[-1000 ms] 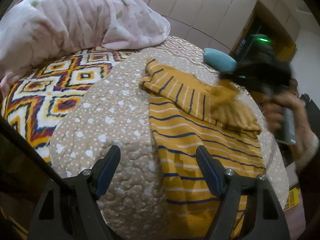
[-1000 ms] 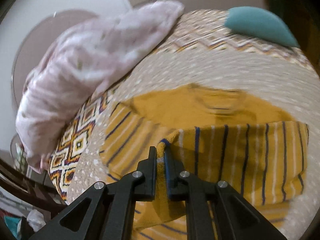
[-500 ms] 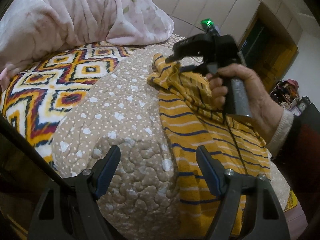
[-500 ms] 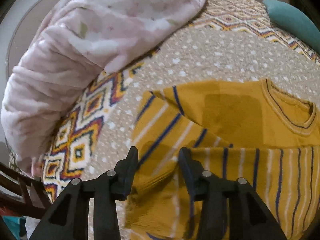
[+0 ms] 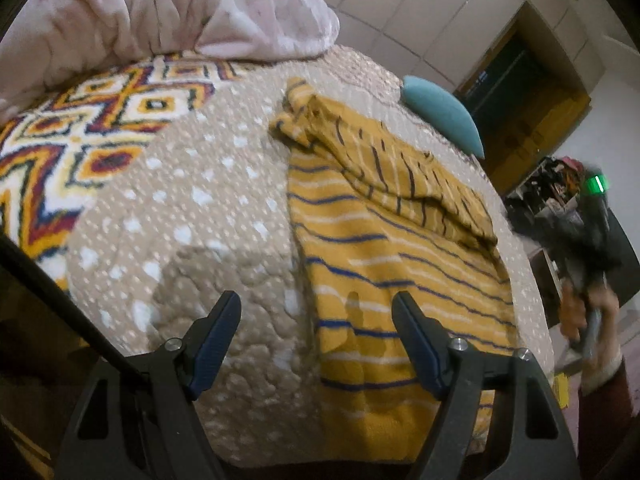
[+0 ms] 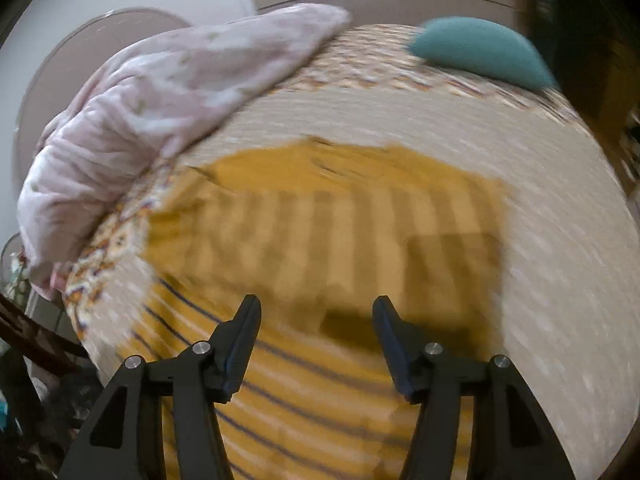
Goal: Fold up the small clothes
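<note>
The yellow striped sweater (image 5: 384, 248) lies flat on the dotted tan quilt (image 5: 192, 216) on the bed, with one sleeve folded across its top. The left gripper (image 5: 316, 336) is wide open and holds nothing, just over the sweater's near edge. The right gripper (image 6: 316, 336) is wide open too, empty, above the sweater. A pink blanket (image 5: 160, 12) and a teal pillow (image 5: 440, 114) sit behind the sweater.

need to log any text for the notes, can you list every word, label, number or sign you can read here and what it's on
None: no readable text in either view.
The sweater has stripes only, no print or visible tag.
The quilt and rug-pattern cover show patterns only.
The green light on the right gripper is a glow, not a sign.
The right wrist view is too motion-blurred to read anything.
</note>
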Action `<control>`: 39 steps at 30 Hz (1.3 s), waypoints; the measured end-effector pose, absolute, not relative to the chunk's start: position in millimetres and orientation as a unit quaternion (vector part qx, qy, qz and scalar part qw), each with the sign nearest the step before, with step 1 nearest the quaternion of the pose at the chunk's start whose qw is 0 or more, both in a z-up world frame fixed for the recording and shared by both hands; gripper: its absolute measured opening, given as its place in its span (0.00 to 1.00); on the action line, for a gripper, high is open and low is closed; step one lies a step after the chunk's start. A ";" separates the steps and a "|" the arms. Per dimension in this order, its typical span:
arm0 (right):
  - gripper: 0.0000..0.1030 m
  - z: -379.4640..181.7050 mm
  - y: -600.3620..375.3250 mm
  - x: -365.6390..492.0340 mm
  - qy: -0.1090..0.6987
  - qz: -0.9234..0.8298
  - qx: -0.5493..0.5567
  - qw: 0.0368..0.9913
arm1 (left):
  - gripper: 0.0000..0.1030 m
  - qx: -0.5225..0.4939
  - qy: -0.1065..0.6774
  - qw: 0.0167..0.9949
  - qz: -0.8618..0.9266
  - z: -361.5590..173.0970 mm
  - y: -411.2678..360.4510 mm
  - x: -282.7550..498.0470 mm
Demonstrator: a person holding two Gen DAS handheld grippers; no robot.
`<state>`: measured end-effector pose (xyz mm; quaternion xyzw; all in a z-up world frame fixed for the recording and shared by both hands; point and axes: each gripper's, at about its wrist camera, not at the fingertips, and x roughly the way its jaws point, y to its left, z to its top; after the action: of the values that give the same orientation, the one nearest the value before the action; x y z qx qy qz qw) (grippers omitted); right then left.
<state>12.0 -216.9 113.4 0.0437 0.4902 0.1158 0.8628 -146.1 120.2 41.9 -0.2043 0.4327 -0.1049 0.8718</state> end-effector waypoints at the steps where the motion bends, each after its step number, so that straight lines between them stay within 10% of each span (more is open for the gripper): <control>1: 0.61 110.1 -235.9 -0.9 0.492 0.105 0.052 0.862 | 0.74 -0.204 0.439 0.868 -0.111 39.3 115.6 -146.3; 12: 0.61 31.3 -324.5 -123.4 0.487 0.142 0.233 0.829 | 0.59 -0.197 0.476 0.845 -0.144 16.7 65.7 -147.7; 14: 0.62 26.8 -313.9 -133.5 0.474 0.152 0.239 0.834 | 0.30 -0.187 0.481 0.842 -0.156 18.6 59.0 -151.5; 17: 0.62 25.2 -298.2 -143.7 0.463 0.176 0.252 0.832 | 0.14 -0.159 0.484 0.847 -0.153 19.2 52.2 -161.4; 22: 0.61 18.3 -286.7 -160.8 0.464 0.217 0.276 0.813 | 0.16 -0.205 0.488 0.830 -0.176 8.7 68.5 -172.3; 28: 0.61 7.1 -295.4 -178.7 0.458 0.235 0.336 0.789 | 0.55 -0.230 0.481 0.821 -0.201 2.1 60.8 -175.2; 32: 0.60 0.5 -289.1 -191.6 0.470 0.244 0.337 0.779 | 0.58 -0.204 0.484 0.828 -0.197 3.3 46.3 -176.1; 35: 0.56 -11.9 -272.9 -199.8 0.496 0.252 0.325 0.765 | 0.10 -0.176 0.500 0.832 -0.164 1.7 46.6 -175.2; 39: 0.20 -19.6 -265.2 -196.4 0.512 0.226 0.309 0.769 | 0.09 -0.214 0.508 0.823 -0.140 7.8 72.2 -173.6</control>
<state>-196.4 -265.2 -19.6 0.3086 0.5118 0.2256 0.7694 -173.6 72.2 7.8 -0.2139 0.5076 -0.1397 0.8229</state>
